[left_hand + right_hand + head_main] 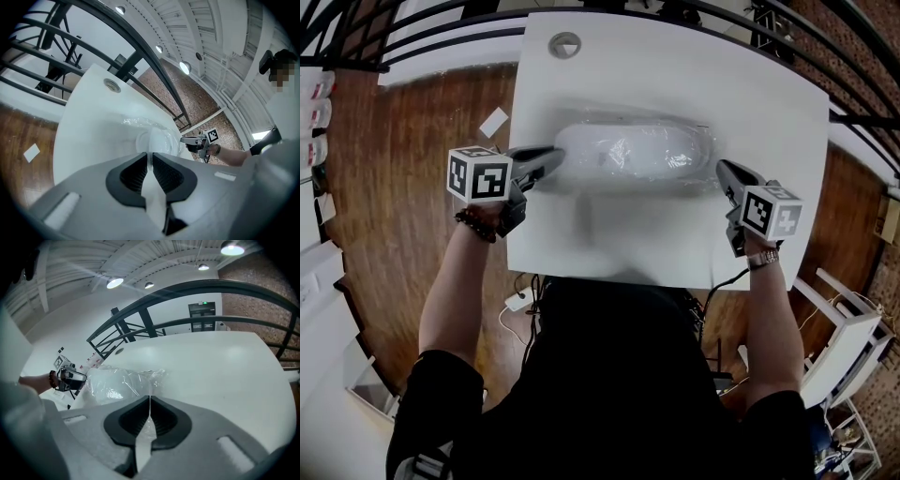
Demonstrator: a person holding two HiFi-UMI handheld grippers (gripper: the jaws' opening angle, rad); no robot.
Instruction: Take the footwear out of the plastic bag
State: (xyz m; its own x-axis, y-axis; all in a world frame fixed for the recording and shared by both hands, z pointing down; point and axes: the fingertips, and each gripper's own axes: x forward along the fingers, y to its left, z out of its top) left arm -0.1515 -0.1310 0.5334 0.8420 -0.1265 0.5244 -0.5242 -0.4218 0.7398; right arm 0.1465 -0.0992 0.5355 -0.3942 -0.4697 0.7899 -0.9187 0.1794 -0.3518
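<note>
a white table (pixel 675 234) stands on a wooden floor (pixel 422 216), with a black railing (pixel 197 286) behind it. a brick wall (pixel 262 291) rises beyond, and ceiling lights (pixel 115 283) glow overhead.

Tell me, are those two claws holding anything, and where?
The plastic bag, it seems: the left gripper pinches its left end, the right gripper the thin film at its right end.

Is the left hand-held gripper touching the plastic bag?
Touching. In the left gripper view, the nearly closed left hand-held gripper pinches film of the plastic bag.
</note>
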